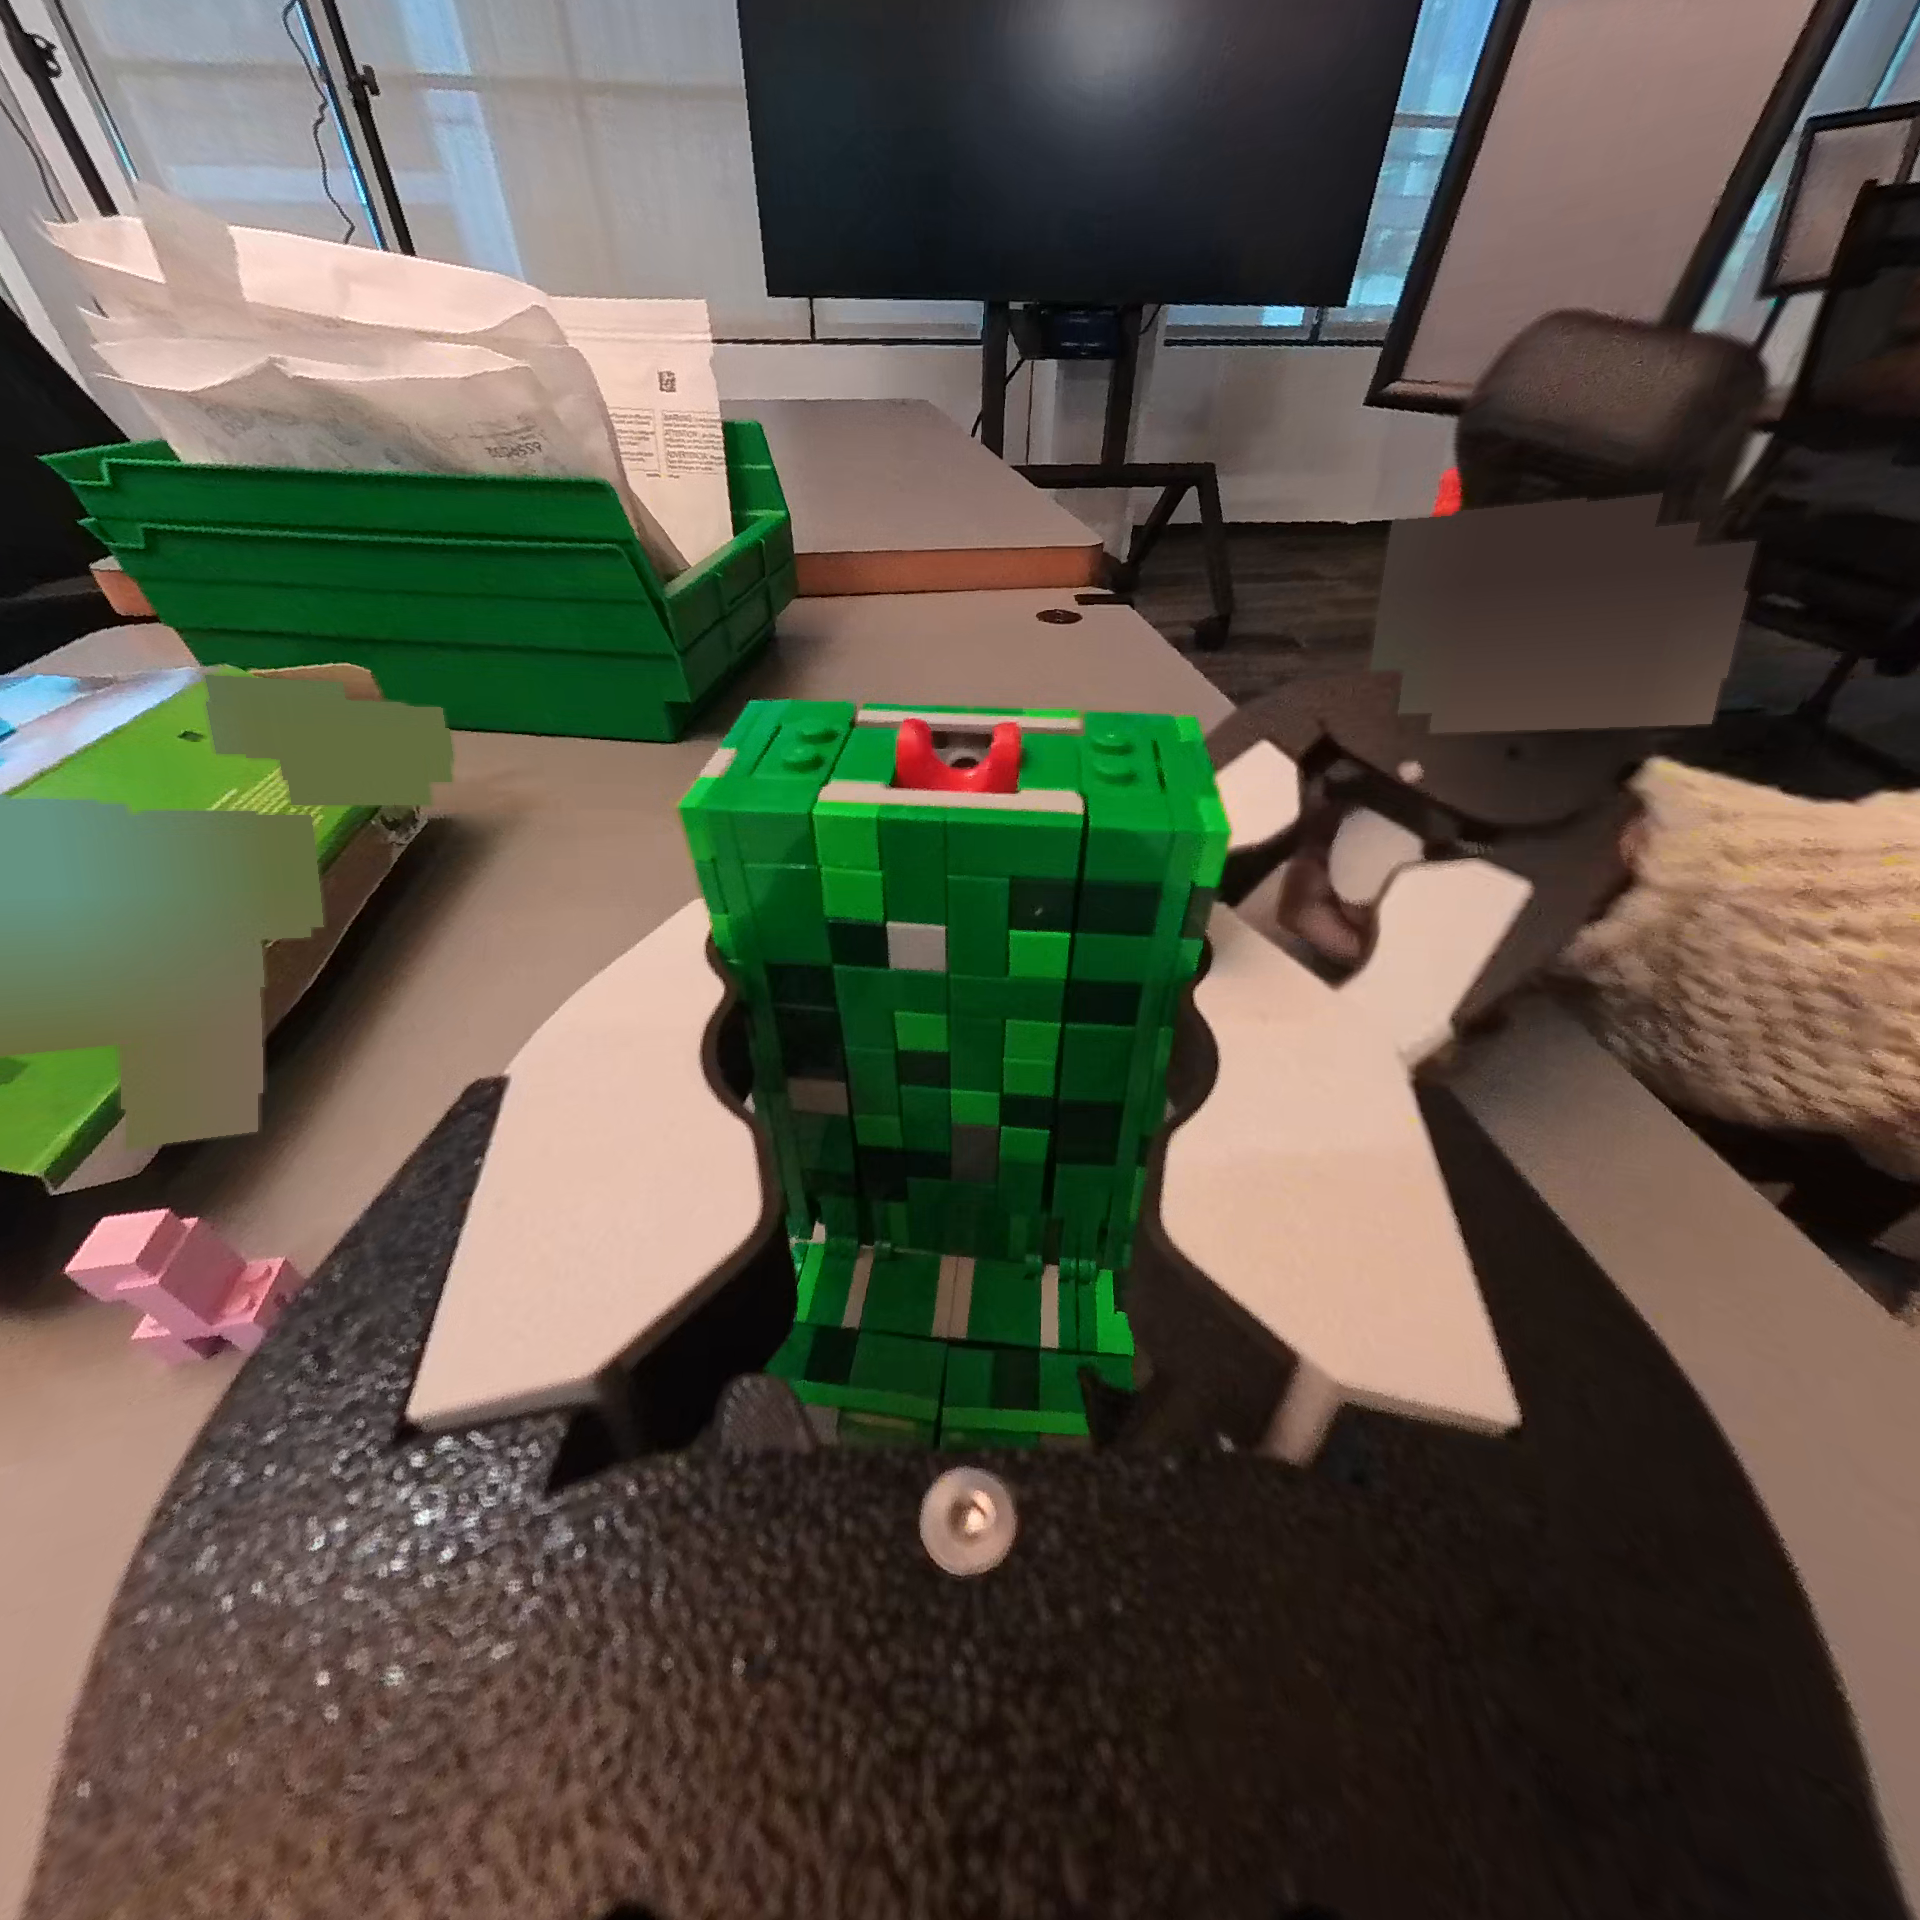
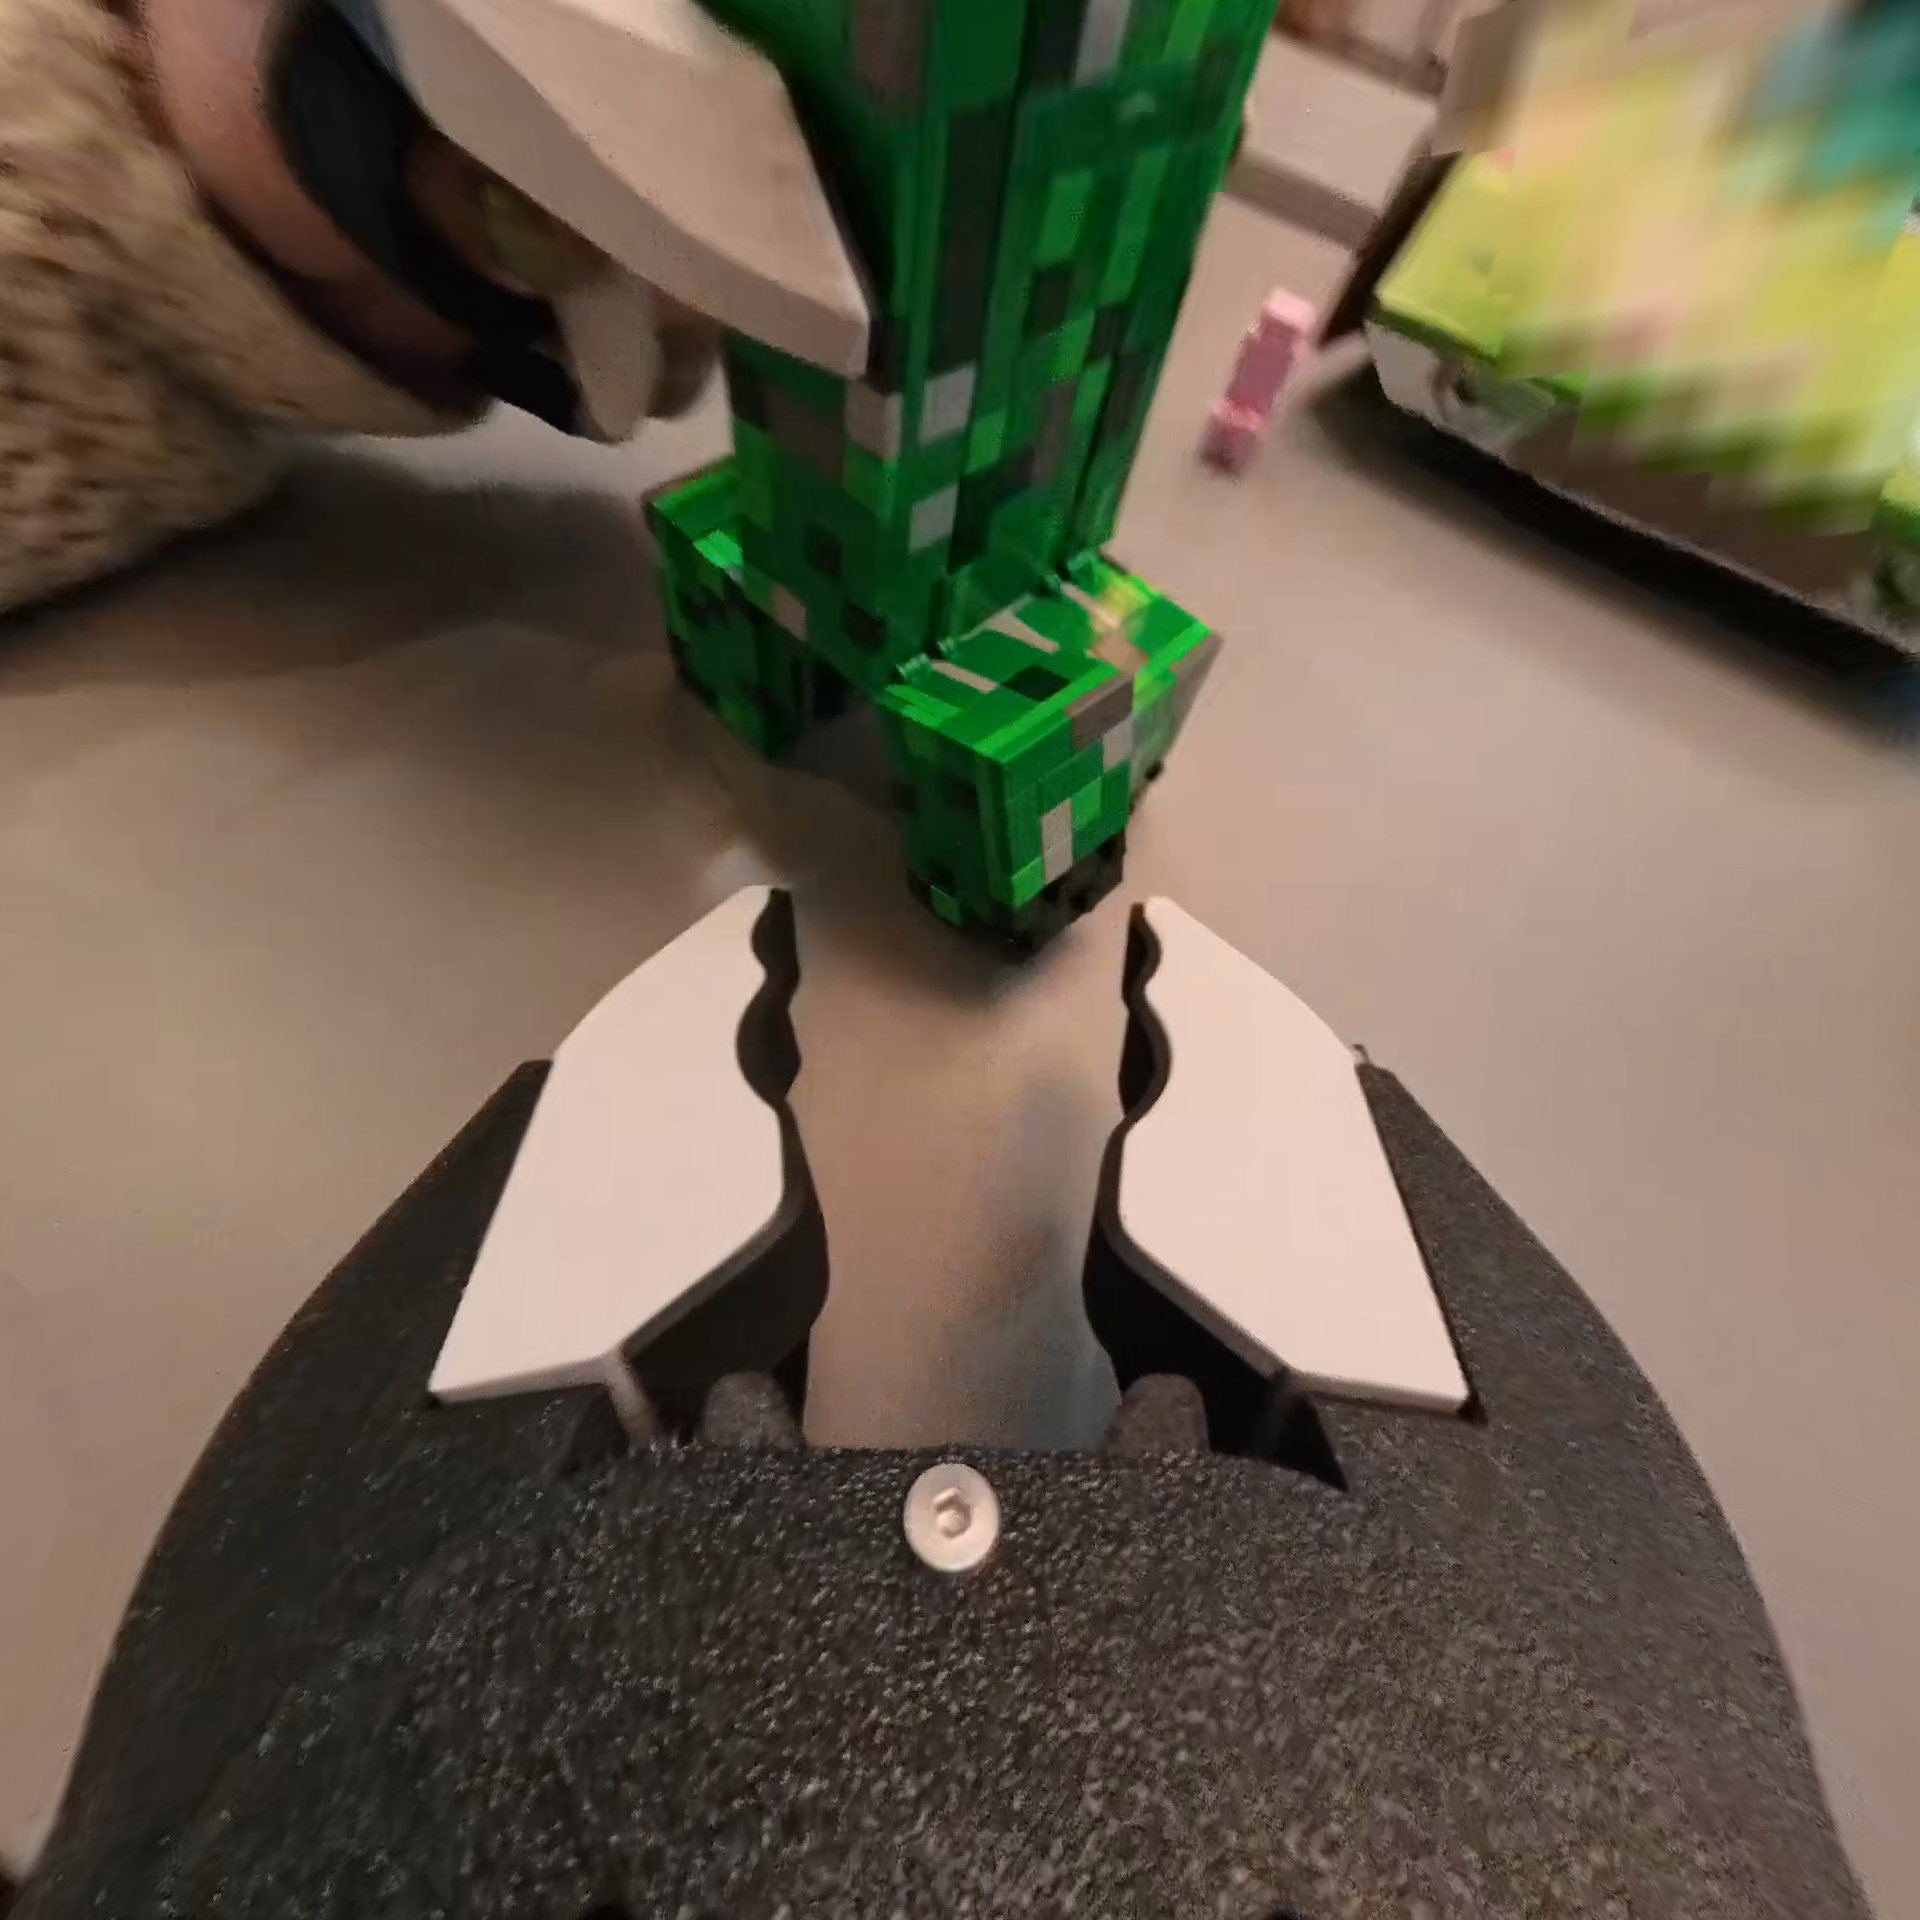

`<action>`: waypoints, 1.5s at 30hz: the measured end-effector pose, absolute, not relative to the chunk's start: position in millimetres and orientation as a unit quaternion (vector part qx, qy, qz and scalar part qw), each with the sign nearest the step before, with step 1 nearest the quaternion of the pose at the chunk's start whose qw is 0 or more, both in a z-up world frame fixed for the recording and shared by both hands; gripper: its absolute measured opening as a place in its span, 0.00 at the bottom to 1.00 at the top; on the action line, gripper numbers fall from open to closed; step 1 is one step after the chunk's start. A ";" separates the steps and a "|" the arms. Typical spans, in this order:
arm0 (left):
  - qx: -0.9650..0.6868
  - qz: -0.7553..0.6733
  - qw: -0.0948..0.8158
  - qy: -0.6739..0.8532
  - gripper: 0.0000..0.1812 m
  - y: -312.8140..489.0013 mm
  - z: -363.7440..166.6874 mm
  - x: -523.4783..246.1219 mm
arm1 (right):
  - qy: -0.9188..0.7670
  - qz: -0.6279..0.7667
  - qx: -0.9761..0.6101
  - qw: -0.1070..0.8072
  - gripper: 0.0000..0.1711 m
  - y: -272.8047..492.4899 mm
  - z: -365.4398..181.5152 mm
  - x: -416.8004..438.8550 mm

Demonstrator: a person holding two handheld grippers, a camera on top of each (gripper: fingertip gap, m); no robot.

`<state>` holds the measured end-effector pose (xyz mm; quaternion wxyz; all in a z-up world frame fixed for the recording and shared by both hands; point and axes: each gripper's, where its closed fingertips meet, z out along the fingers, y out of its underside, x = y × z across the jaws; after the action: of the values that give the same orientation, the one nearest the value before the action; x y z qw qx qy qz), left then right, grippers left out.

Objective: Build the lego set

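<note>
A tall green pixel-pattern lego figure (image 1: 966, 1039) stands upright between the fingers of my left gripper (image 1: 961, 935), which is shut on its body. A red piece (image 1: 956, 758) sits in a recess on its top. In the right wrist view the figure (image 2: 997, 416) shows two blocky feet; the near foot (image 2: 1049, 748) is at the grey table, and I cannot tell whether it touches. My right gripper (image 2: 961, 914) is open and empty, its tips just short of that foot. A left gripper finger (image 2: 675, 187) presses on the body above.
A small pink lego animal (image 1: 187, 1288) lies on the table at the left (image 2: 1257, 374). A lego box (image 1: 156, 935) and a green bin (image 1: 436, 592) holding paper bags stand behind it. A knit sleeve (image 1: 1766, 966) holds the right gripper. A dark screen (image 1: 1070, 135) and a chair stand beyond.
</note>
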<state>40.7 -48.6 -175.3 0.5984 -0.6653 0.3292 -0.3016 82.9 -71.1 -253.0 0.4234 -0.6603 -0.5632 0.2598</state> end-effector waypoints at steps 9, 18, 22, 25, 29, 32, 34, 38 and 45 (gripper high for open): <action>-0.639 -0.339 0.592 0.354 0.44 -54.8 -174.3 42.1 | -0.643 0.382 -0.553 0.368 0.25 -74.0 -240.7 85.9; -0.661 -0.342 0.586 0.321 0.62 -60.0 -170.8 22.3 | -0.668 0.396 -0.538 0.327 0.25 -82.1 -246.7 83.2; -0.696 -0.274 0.633 0.202 0.57 -86.6 -164.1 -11.9 | -0.689 0.394 -0.525 0.308 0.25 -93.7 -251.7 80.0; -0.752 -0.216 0.602 0.163 0.53 -122.7 -187.9 -12.0 | -0.716 0.431 -0.480 0.266 0.26 -123.4 -248.5 78.9; -0.809 -0.163 0.538 0.170 0.40 -156.9 -222.6 15.6 | -0.718 0.416 -0.453 0.326 0.21 -99.8 -231.8 86.2; -0.835 -0.148 0.506 0.157 0.37 -153.5 -237.7 40.9 | -0.704 0.415 -0.487 0.308 0.25 -64.4 -234.1 90.2; -0.844 -0.148 0.494 0.145 0.37 -141.9 -245.2 54.8 | -0.713 0.424 -0.492 0.264 0.28 -56.0 -244.6 87.1; -0.869 -0.150 0.459 0.108 0.44 -118.0 -262.9 63.1 | -0.727 0.457 -0.477 0.189 0.28 -59.9 -254.8 75.7; -0.886 -0.117 0.441 0.087 0.39 -95.1 -271.4 59.4 | -0.748 0.491 -0.434 0.106 0.36 -70.2 -254.5 69.4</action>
<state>59.4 -95.1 -271.4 0.4409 -0.8856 0.0867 -0.1174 69.4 -70.2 -254.5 0.1058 -0.4337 -0.7481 0.4910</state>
